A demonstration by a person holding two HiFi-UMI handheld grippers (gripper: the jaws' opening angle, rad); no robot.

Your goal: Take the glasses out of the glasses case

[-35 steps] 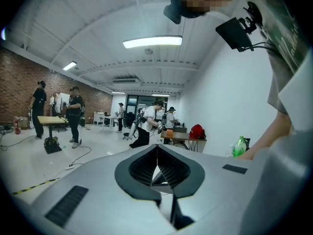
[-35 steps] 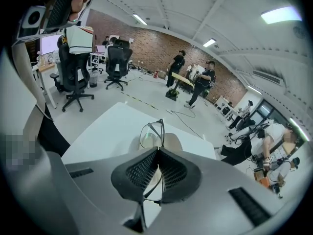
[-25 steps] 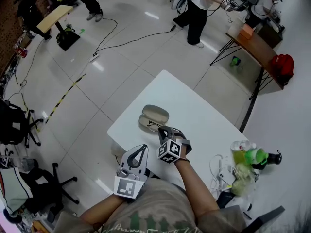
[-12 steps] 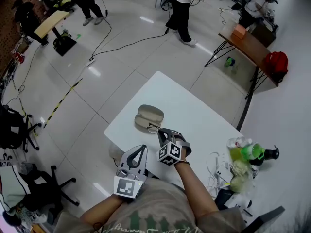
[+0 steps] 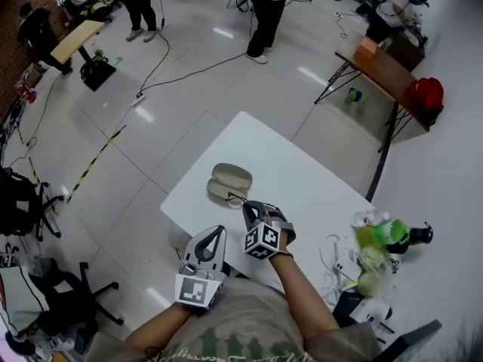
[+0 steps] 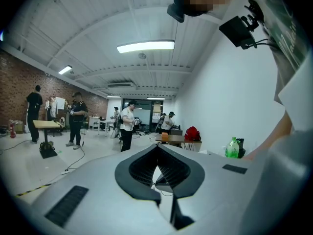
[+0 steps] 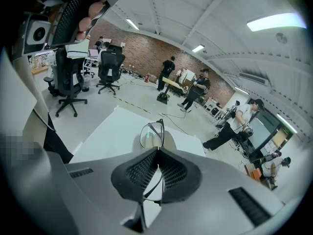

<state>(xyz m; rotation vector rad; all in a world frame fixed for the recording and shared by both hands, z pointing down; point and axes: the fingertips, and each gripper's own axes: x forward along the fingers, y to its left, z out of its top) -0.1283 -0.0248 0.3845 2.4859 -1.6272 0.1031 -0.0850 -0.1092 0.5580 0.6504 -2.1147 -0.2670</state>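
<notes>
The beige glasses case (image 5: 229,181) lies open on the white table (image 5: 302,179), near its left front edge. Black-framed glasses (image 5: 235,199) hang just in front of the case, and my right gripper (image 5: 247,207) is shut on them. In the right gripper view a temple arm runs between the closed jaws of the right gripper (image 7: 157,151); the glasses (image 7: 151,133) stand upright before the case (image 7: 169,140). My left gripper (image 5: 219,231) is shut on nothing at the table's front edge. The left gripper view shows the left gripper (image 6: 157,147) pointing across the room.
A green bottle (image 5: 392,236), other bottles and white cables (image 5: 336,261) crowd the table's right corner. The bottle (image 6: 231,148) also shows in the left gripper view. A brown table (image 5: 385,66) and several people stand farther off. An office chair (image 5: 53,292) is at the left.
The right gripper has drawn the glasses slightly back from the case towards me. The left gripper has stayed put. The head view has shifted a little.
</notes>
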